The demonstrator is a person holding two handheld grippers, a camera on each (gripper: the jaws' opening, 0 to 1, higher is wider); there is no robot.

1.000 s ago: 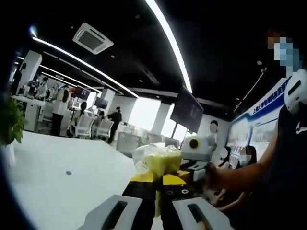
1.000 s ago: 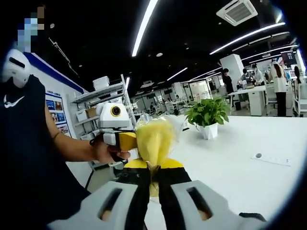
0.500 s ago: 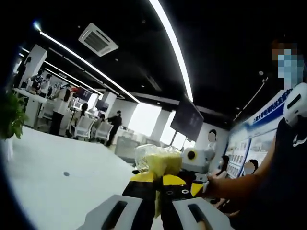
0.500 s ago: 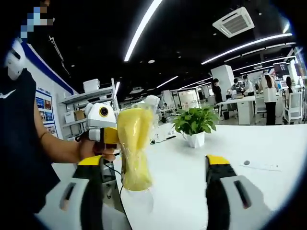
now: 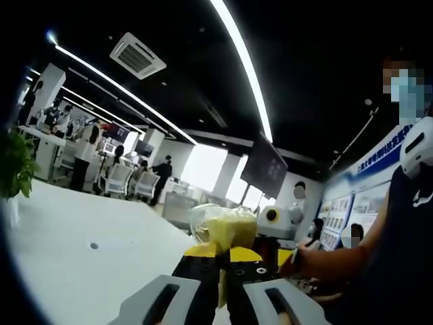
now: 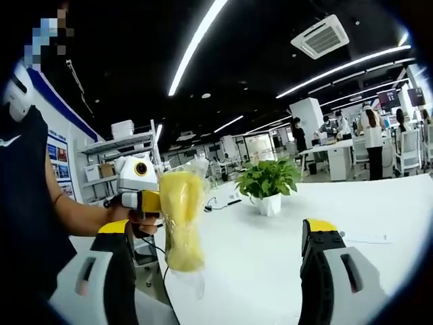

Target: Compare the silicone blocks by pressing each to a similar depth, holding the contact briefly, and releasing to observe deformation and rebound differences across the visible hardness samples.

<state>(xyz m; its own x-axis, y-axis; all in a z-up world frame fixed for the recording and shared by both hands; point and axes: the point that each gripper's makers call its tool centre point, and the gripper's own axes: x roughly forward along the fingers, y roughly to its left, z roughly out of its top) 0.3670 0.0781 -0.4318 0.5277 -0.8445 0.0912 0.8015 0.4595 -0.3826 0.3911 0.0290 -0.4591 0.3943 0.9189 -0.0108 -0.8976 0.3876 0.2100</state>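
- Presently, left gripper [image 5: 222, 267]: jaws drawn together on the lower edge of a yellow block in a clear bag [image 5: 223, 229], which stands up past the yellow jaw tips, off the table.
- Right gripper [image 6: 220, 233]: jaws spread wide, one far to each side of its view, touching nothing.
- Yellow block in a clear bag, as seen from the right gripper view [image 6: 181, 220]: hangs just inside the right gripper's left-hand jaw, clear of the other jaw. The left gripper [image 6: 139, 202] comes in from the left with a hand [image 6: 139, 218] behind it and carries the piece at its side.
- Appearance: pale yellow, soft-looking mass, narrower at the middle and fuller at top and bottom; the clear wrap is loose and creased, with a slack tail below. Whether the narrowing is the mark of a squeeze or its own shape cannot be told; it may be either.
- Reason for hold, as a judgement: one tool steadies the sample in the air so that the other can close on it and let go; with the right jaws apart, this reads as the release part of a press, the moment for watching rebound.
- Surroundings: white table [image 6: 270, 244] beneath both tools; potted plant [image 6: 265, 183] beyond the right gripper's jaws, well apart from the sample.
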